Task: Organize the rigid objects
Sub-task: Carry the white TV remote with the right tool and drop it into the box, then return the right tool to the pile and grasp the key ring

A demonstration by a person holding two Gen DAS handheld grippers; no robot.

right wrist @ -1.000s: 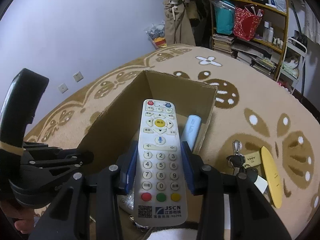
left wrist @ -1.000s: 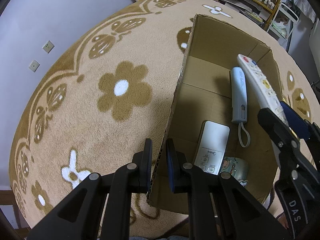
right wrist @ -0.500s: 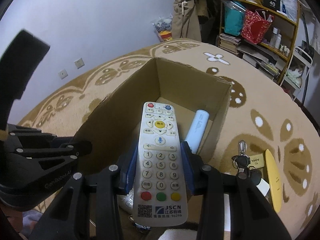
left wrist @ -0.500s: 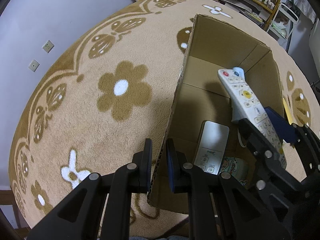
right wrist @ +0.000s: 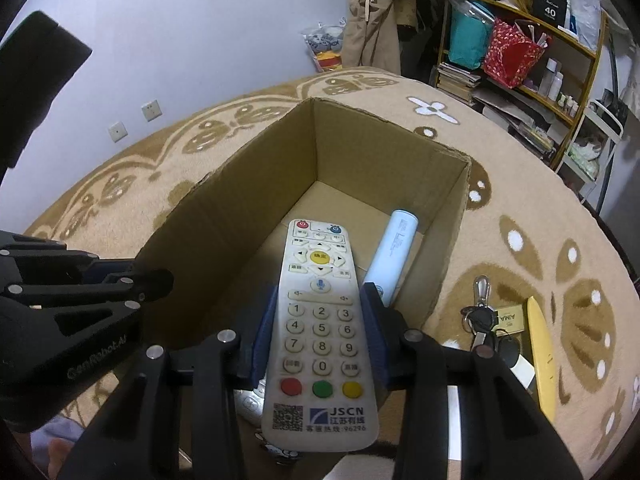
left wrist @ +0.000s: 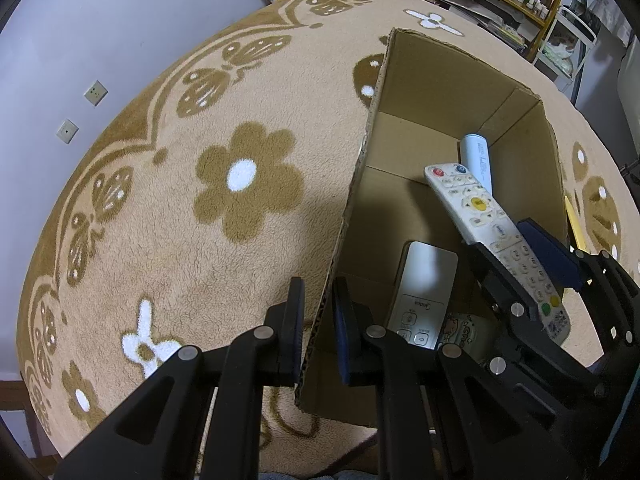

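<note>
Remote (right wrist: 320,320) hovers over box (left wrist: 440,92), clamped in right gripper (right wrist: 320,328).
Light, stiff, slick plastic; mid-body side grip suits. Left gripper (left wrist: 318,316) pinches box wall.

You are over a soft tan rug (left wrist: 168,240) with brown flowers and butterflies. A plain pale wall (right wrist: 192,32) with two sockets (right wrist: 134,120) stands behind it. A wooden shelf (right wrist: 532,60) full of books, bags and bottles fills the far corner.
</note>
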